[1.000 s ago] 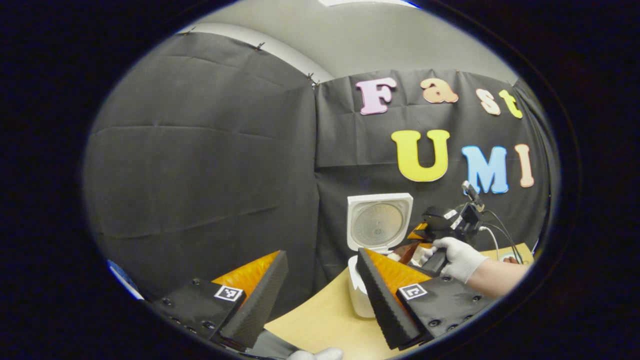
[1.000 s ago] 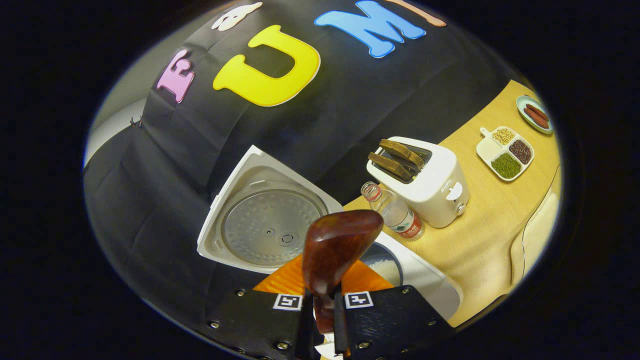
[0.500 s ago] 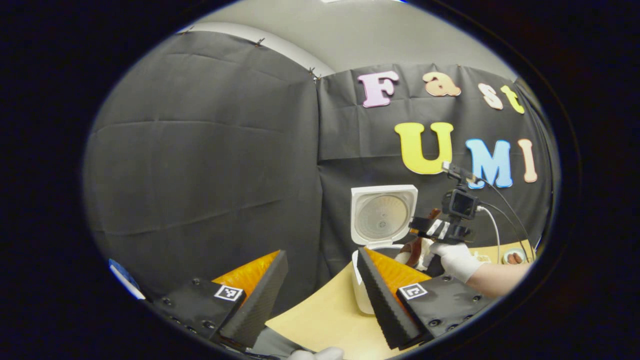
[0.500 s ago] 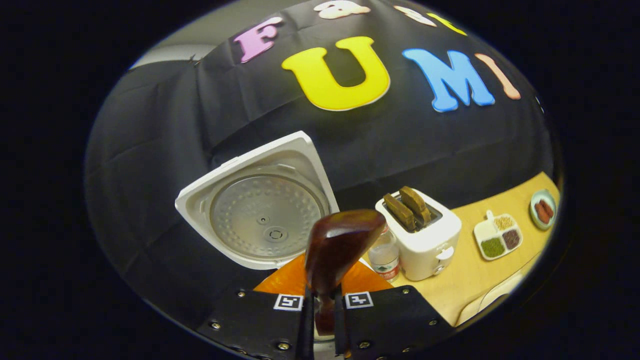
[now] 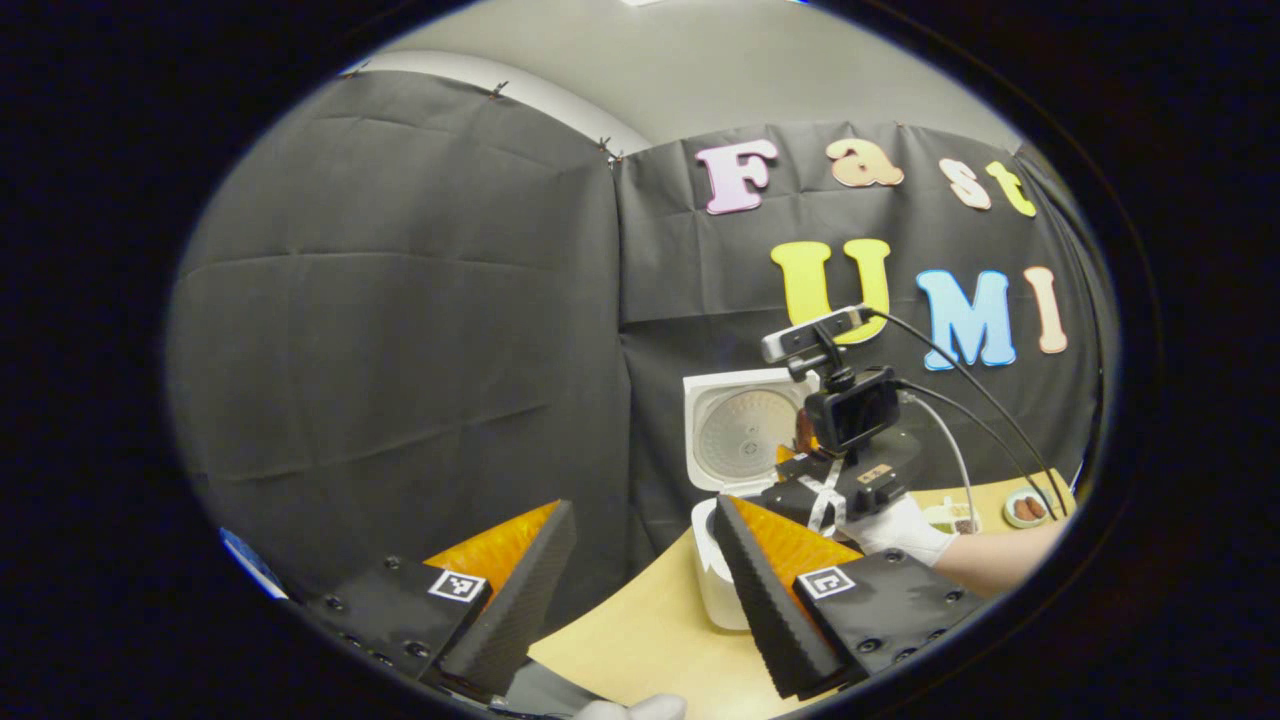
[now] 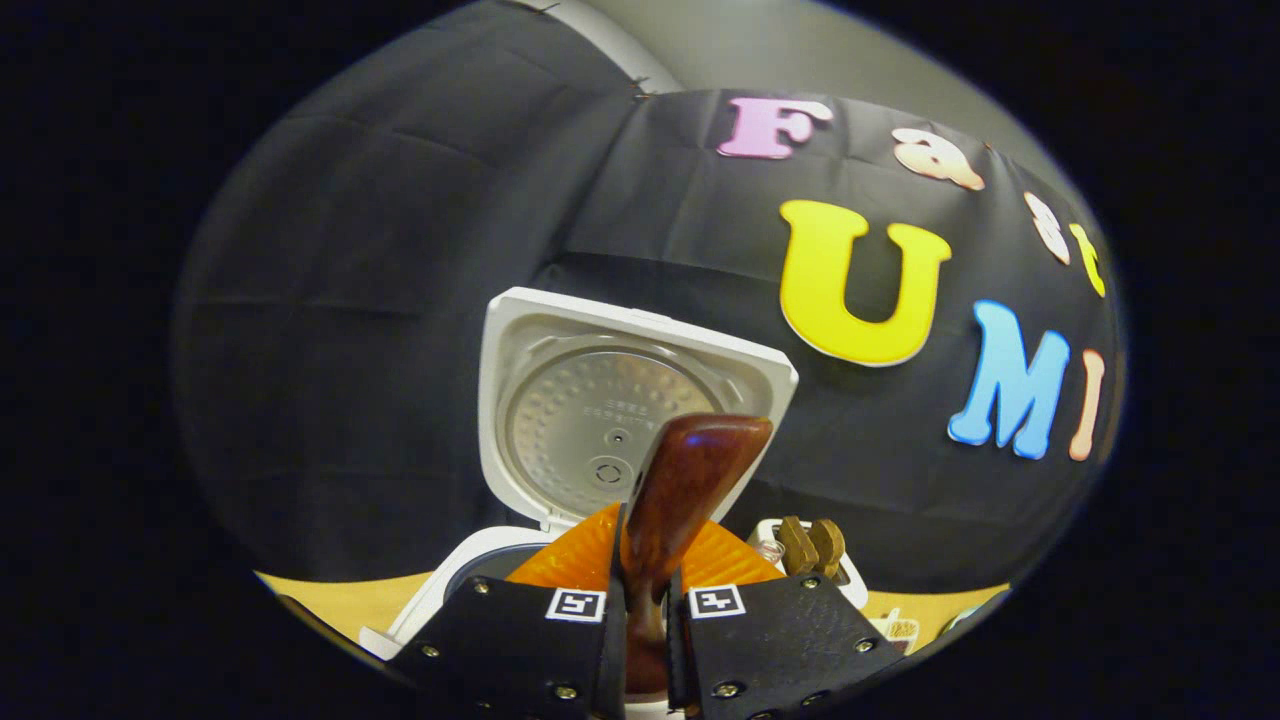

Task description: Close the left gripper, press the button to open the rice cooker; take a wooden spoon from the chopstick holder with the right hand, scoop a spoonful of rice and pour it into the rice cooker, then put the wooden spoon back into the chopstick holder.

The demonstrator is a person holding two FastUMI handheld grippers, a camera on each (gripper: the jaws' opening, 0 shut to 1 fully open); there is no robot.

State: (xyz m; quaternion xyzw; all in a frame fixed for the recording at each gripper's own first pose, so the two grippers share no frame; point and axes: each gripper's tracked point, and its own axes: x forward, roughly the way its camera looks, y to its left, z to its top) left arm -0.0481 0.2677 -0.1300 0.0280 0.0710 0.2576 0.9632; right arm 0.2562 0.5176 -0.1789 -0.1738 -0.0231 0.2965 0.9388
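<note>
Right gripper view: right gripper (image 6: 645, 640) clamped on wooden spoon (image 6: 680, 500), rice cooker (image 6: 610, 400) lid up. Left gripper (image 5: 640, 590) fingers apart, holding nothing.

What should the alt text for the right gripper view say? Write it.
The right gripper has its jaws shut on a dark brown wooden spoon, bowl raised in front of the white rice cooker's open lid. A white toaster holding brown toast sits to its right.

Wooden spoon (image 6: 680, 500) upright (rice cooker (image 6: 620, 410) open)
</note>
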